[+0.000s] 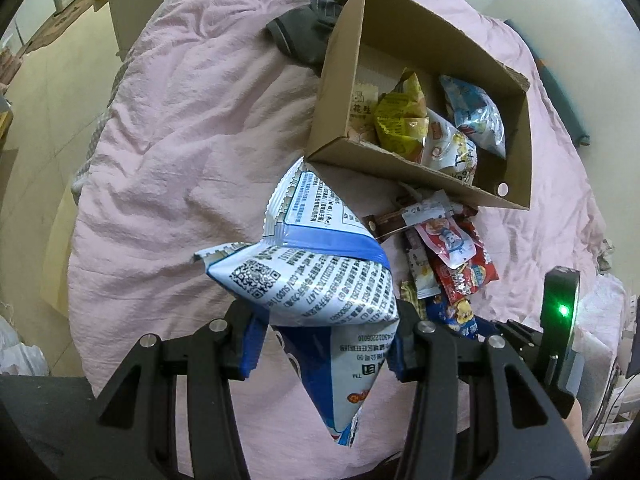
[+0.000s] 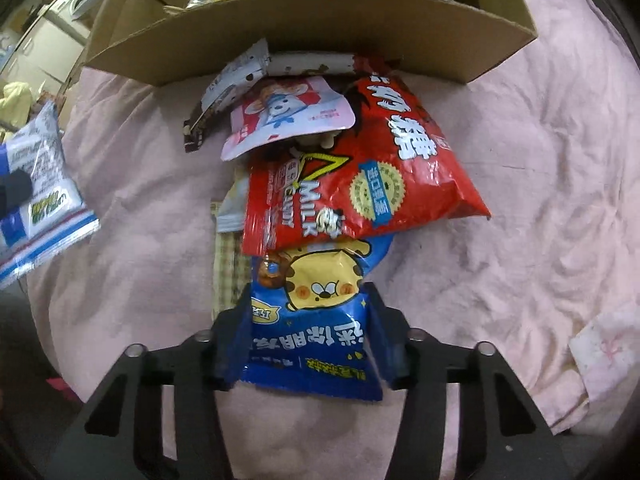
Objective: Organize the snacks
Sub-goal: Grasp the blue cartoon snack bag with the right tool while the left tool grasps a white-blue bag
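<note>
Left tool (image 1: 324,344): fingers clamped on a white-and-blue snack bag (image 1: 316,280), lifted off the bed, printed back facing the camera, just short of the box's near corner. Right tool (image 2: 310,344): fingers set on either side of a blue snack bag with a yellow cartoon animal (image 2: 316,320), which lies on the pink bedspread (image 2: 520,200); whether the pads press it cannot be told. Pile beside the box: a red milk-candy bag (image 2: 360,184) overlaps the top of the blue bag; a pink-and-white pouch with a cartoon figure (image 2: 288,116) lies on the red bag's upper edge; a brown-and-white wrapper (image 2: 228,92) sits at the left, partly tucked beneath the box wall; a pale checked packet (image 2: 228,272) shows under the pile. Cardboard box (image 1: 340,92): open-topped, resting on the bed directly behind the pile. Contents: a yellow bag (image 1: 400,120), a pale blue bag (image 1: 476,116), a white printed bag (image 1: 452,152), a cream packet (image 1: 362,112). Dark grey cloth (image 1: 308,36) lies against the box's far left side.
</note>
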The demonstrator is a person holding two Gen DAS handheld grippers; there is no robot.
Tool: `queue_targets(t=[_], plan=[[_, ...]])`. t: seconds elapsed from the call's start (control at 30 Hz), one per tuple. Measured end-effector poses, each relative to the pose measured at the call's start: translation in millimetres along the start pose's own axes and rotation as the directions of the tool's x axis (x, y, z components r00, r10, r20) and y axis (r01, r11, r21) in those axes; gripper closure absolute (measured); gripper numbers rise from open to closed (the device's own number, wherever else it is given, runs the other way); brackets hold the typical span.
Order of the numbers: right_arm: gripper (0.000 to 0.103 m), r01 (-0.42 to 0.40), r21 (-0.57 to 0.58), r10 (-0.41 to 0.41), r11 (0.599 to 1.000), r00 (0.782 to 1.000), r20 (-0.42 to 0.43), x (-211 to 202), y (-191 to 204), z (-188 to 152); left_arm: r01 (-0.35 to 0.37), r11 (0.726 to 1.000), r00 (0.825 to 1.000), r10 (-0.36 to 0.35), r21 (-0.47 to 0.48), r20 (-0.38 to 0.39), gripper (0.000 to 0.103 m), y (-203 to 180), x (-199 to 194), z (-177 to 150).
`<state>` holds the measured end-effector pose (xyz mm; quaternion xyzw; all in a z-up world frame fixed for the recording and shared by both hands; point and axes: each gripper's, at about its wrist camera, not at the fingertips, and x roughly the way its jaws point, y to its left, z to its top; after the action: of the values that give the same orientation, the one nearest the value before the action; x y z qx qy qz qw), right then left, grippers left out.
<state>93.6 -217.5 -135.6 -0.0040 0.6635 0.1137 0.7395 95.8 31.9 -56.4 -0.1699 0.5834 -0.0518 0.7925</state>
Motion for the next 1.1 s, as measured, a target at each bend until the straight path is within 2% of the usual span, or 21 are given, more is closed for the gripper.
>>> queue_targets(t=[0.33, 0.5, 0.57, 0.6, 0.7, 0.77, 0.9, 1.1], plan=[[0.055, -0.112, 0.024, 0.113, 0.993, 0.993, -0.038, -29, 1, -38, 0.001, 1.000, 1.000, -0.001, 0.014, -0.002, 0.058, -8, -2, 1], [0.055, -0.125, 0.007, 0.125, 0.992, 0.992, 0.023, -59, 10, -51, -0.015, 1.000, 1.000, 0.015, 0.023, 0.005, 0.058, -9, -1, -1], [0.055, -0.136, -0.006, 0.136, 0.991, 0.986, 0.091, -75, 8, -49, -0.027, 0.999, 1.000, 0.027, 0.023, 0.011, 0.058, -7, 0, 0], [0.055, -0.134, -0.014, 0.135, 0.991, 0.982, 0.133, -83, 8, -48, -0.032, 0.999, 0.999, 0.032, 0.020, 0.015, 0.058, -6, 0, 0], [0.055, -0.142, -0.020, 0.142, 0.990, 0.950, 0.279, -111, 2, -50, -0.035, 0.999, 0.999, 0.035, 0.008, 0.034, 0.058, -2, -2, 1], [0.055, -0.150, -0.009, 0.145, 0.989, 0.936, 0.322, -121, -3, -50, -0.041, 0.999, 0.998, 0.040, 0.014, 0.054, 0.058, -2, -5, 1], [0.055, -0.181, -0.013, 0.172, 0.983, 0.908, 0.382, -129, -12, -42, -0.072, 0.997, 0.993, 0.067, 0.042, 0.095, 0.058, -6, -11, 2], [0.055, -0.208, -0.011, 0.192, 0.978, 0.882, 0.430, -120, -26, -16, -0.100, 0.993, 0.984, 0.091, 0.056, 0.150, 0.058, -10, -15, 5]])
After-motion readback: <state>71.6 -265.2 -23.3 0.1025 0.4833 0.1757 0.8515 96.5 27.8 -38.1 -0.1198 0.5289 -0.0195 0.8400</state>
